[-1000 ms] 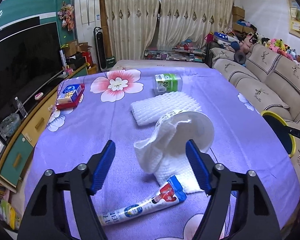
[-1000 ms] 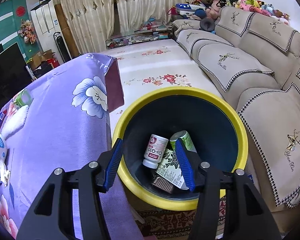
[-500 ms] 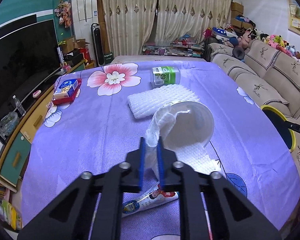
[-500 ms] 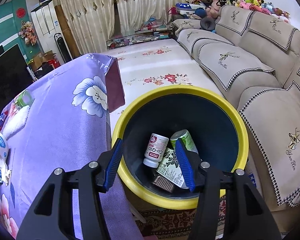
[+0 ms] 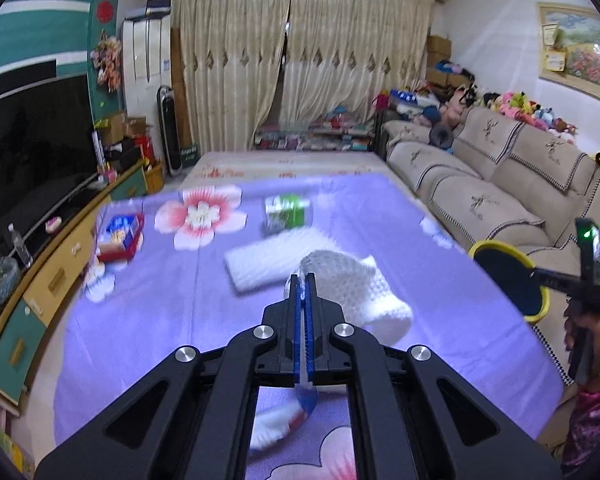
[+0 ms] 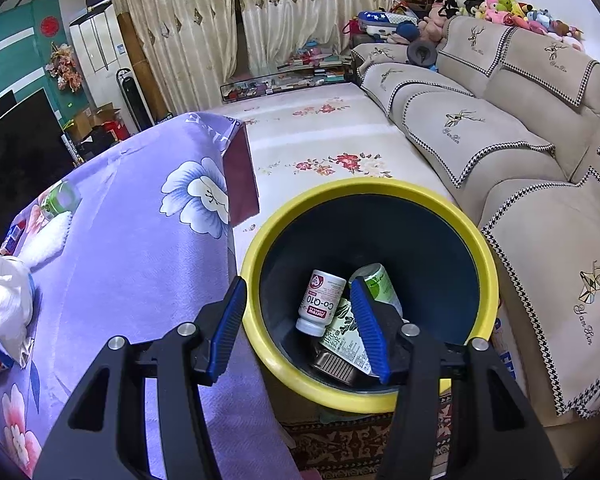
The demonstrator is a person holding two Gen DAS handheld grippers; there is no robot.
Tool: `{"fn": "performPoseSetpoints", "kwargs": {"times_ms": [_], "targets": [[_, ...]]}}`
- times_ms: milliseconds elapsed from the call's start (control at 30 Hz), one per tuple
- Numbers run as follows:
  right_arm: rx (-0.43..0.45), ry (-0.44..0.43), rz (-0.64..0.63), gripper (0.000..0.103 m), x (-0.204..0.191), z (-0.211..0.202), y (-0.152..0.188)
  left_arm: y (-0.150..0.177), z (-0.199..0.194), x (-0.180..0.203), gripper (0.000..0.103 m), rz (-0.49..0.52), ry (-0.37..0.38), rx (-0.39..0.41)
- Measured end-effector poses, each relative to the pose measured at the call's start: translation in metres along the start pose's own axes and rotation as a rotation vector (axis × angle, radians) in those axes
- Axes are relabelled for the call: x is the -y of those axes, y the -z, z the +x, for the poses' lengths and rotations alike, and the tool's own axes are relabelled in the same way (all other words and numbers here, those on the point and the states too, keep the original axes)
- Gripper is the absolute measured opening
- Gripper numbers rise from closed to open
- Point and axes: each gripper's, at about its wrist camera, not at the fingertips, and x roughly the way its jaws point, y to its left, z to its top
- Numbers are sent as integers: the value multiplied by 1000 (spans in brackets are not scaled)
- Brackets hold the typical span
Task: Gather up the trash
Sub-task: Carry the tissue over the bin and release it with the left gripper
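Observation:
My left gripper (image 5: 303, 280) is shut on a white crumpled cloth wipe (image 5: 356, 284), held above the purple flowered tablecloth (image 5: 172, 320). The wipe also shows in the right wrist view (image 6: 4, 300). A toothpaste tube (image 5: 284, 420) lies below the left gripper on the cloth. A white foam net sleeve (image 5: 260, 260) and a green-labelled jar (image 5: 286, 210) lie farther back. My right gripper (image 6: 300, 320) is open and empty over the yellow-rimmed trash bin (image 6: 380, 188), which holds a white Co-Q10 bottle (image 6: 320, 304), a green can (image 6: 376, 284) and packets.
A red and blue box (image 5: 120, 232) lies at the table's left. A beige sofa (image 5: 480, 184) runs along the right, the bin (image 5: 508, 276) between it and the table. A TV and cabinet (image 5: 28, 160) stand to the left. Patterned floor mat (image 6: 320, 136) lies beyond the table.
My left gripper went from open around the white wipe to shut on it, then lifted it up off the table. The right gripper stayed open over the bin.

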Motion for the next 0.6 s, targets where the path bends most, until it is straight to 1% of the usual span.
{"fn": "performPoseSetpoints", "kwargs": {"times_ms": [300, 433, 600], "targets": [[15, -8, 5, 51, 3, -8, 0, -38, -34, 22, 2, 51, 14, 115], [26, -6, 12, 51, 7, -14, -1, -54, -40, 35, 2, 74, 36, 147], [39, 2, 28, 51, 16, -21, 0, -73, -38, 59, 2, 110, 85, 166]]}}
